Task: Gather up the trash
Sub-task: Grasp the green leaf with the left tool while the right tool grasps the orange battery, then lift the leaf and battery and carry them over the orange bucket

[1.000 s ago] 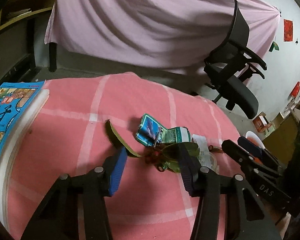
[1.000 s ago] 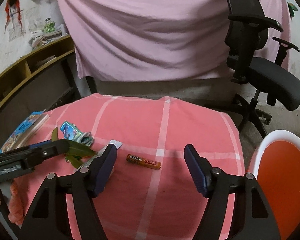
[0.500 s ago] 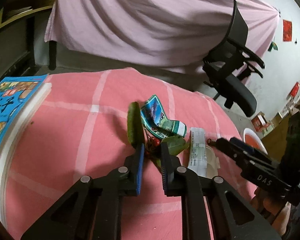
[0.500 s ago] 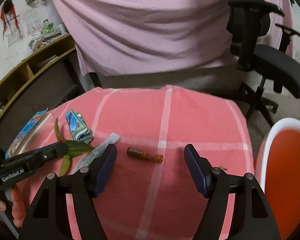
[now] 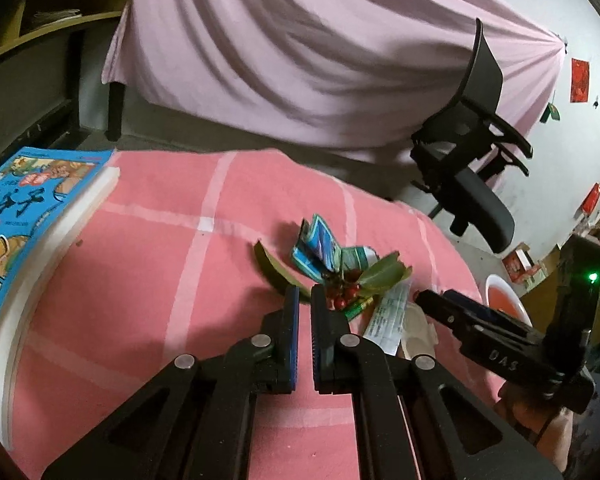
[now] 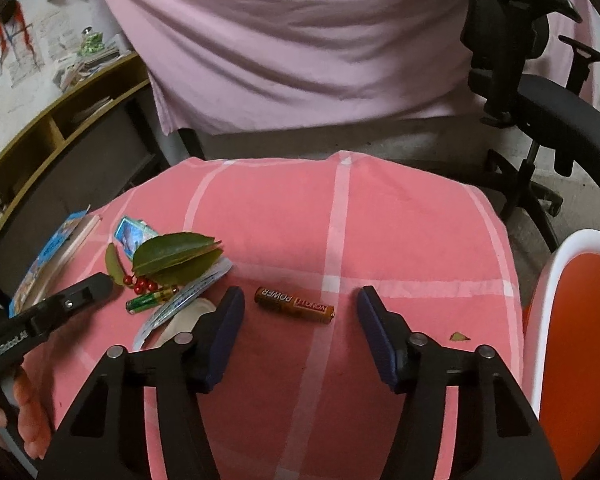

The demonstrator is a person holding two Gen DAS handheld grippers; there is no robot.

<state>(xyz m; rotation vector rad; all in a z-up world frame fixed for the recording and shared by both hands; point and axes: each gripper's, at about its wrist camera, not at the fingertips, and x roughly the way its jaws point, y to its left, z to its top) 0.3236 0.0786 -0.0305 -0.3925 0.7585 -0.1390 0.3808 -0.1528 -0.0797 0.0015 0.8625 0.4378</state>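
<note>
On the pink checked cloth (image 6: 380, 220) lies a small heap of trash. My left gripper (image 5: 304, 300) is shut on a leafy sprig (image 5: 274, 270) with red berries (image 5: 342, 294). In the right wrist view, the left gripper (image 6: 100, 282) holds the sprig (image 6: 176, 256) with its leaves tipped up. A brown battery (image 6: 294, 305) lies between the fingers of my right gripper (image 6: 300, 298). Its jaws are closing and the pads do not touch the battery. From the left wrist view the right gripper (image 5: 452, 308) comes in from the right.
A green battery (image 6: 146, 302), a paper strip (image 6: 188, 300) and a blue-green wrapper (image 6: 130, 234) lie by the sprig. A book (image 5: 16, 216) sits at the left edge. An orange bin with a white rim (image 6: 580, 320) stands at the right, beyond it an office chair (image 6: 540, 100).
The left jaws came together on the sprig, and its leaves have tipped up off the cloth. The right jaws have narrowed around the brown battery.
</note>
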